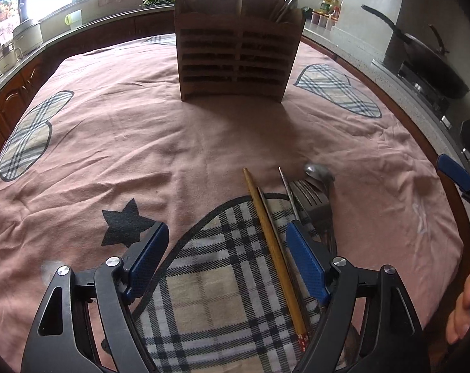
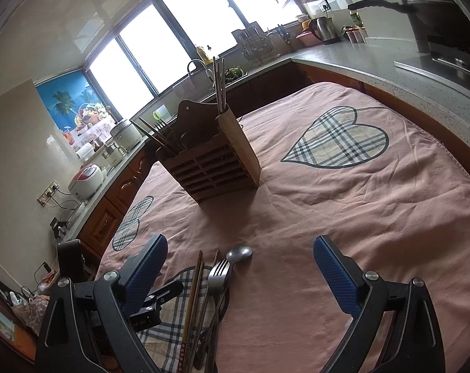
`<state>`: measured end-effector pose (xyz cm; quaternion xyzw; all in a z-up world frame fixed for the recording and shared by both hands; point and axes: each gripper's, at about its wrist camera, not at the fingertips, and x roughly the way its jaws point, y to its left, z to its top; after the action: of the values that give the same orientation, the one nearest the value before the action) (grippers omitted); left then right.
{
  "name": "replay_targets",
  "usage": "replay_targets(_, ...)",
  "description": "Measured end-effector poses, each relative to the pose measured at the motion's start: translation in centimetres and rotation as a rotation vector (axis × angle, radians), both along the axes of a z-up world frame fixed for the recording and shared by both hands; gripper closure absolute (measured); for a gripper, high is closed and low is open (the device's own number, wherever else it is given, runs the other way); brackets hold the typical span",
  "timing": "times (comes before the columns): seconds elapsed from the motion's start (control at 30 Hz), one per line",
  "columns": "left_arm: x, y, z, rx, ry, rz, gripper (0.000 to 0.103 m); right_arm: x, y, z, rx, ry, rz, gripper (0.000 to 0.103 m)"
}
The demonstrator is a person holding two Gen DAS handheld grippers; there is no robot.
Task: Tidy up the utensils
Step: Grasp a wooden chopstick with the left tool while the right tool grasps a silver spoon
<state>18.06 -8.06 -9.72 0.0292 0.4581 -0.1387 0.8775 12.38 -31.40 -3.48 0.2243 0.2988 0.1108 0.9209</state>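
A wooden utensil holder stands upright at the far middle of the pink tablecloth, with chopsticks and cutlery sticking out of it. Loose utensils lie close by on a plaid heart patch: a wooden chopstick, a thin metal chopstick, a fork and a spoon. My left gripper hangs open over them; the wooden chopstick lies between its blue pads, near the right one, untouched. My right gripper is open wide above the spoon and fork, holding nothing.
A dark wok sits on the stove beside the table's right edge. Kitchen counters run around the table, carrying a kettle, a dish rack and rice cookers. A person's hand shows at the lower right.
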Motion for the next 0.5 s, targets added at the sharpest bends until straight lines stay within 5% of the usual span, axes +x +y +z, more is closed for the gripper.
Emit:
replay_targets(0.37, -0.2, 1.7, -1.1, 0.084, 0.029, 0.003, 0.035, 1.8, 1.0, -1.1, -0.009, 0.047, 0.032, 0.008)
replay_targets(0.43, -0.2, 2.8, -1.0, 0.064, 0.036, 0.013, 0.036, 2.2, 1.9, -1.5, -0.043, 0.067, 0.058, 0.016)
replay_targets(0.5, -0.1, 4.0, -0.9, 0.029, 0.049, 0.028, 0.036, 2.9, 3.0, -2.2, -0.074, 0.104, 0.093, 0.038)
